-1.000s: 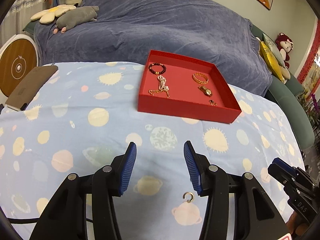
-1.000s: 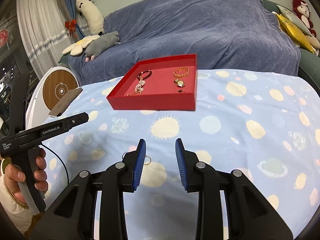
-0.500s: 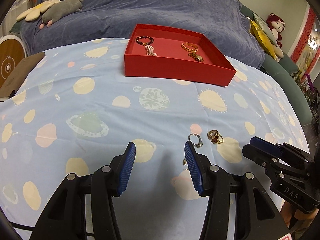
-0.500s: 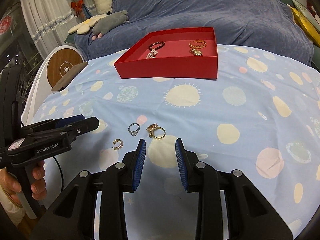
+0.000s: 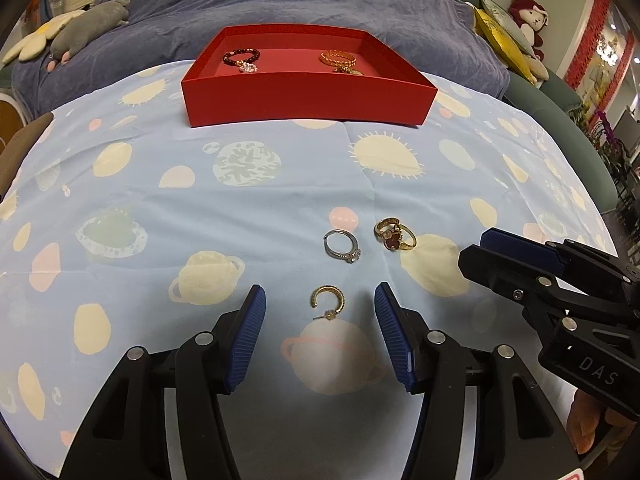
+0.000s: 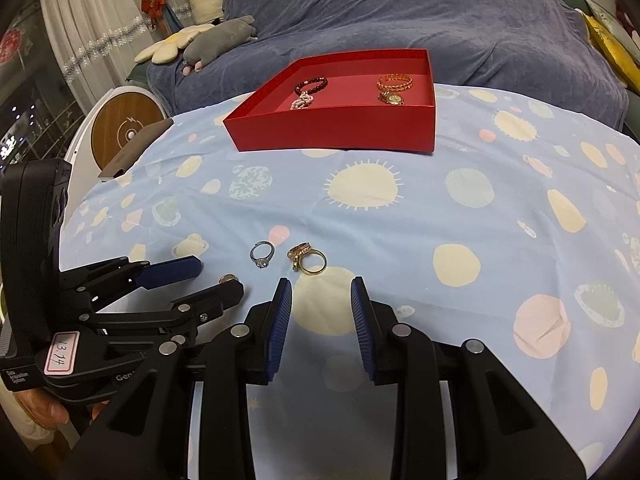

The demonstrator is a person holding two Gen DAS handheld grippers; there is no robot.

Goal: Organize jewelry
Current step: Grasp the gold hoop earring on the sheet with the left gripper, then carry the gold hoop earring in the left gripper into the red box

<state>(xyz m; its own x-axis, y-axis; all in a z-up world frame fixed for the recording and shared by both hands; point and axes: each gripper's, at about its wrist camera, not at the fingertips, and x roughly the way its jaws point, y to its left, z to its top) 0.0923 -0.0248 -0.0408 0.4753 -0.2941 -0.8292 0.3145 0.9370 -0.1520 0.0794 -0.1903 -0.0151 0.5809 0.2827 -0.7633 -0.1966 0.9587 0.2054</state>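
A gold hoop earring (image 5: 329, 301) lies on the blue tablecloth between the fingers of my open left gripper (image 5: 320, 300). Just beyond it lie a silver ring (image 5: 342, 246) and a gold ring with a red stone (image 5: 394, 234). In the right wrist view the silver ring (image 6: 262, 254) and gold ring (image 6: 308, 259) lie just ahead of my open, empty right gripper (image 6: 320, 286); the earring (image 6: 228, 279) is partly hidden behind the left gripper (image 6: 216, 282). The red tray (image 5: 304, 96) farther back holds a dark bead bracelet (image 5: 241, 56) and a gold bracelet (image 5: 338, 57).
The right gripper (image 5: 496, 250) reaches in at the left wrist view's right side. A blue-covered sofa (image 6: 400, 12) with plush toys (image 6: 208, 42) stands behind the table. A brown pouch (image 6: 134, 148) lies at the table's left edge beside a round white device (image 6: 124, 128).
Both grippers have come down and drawn back toward the near side of the table. The earring now lies between the left gripper's fingers, and the rings are just ahead of the right gripper.
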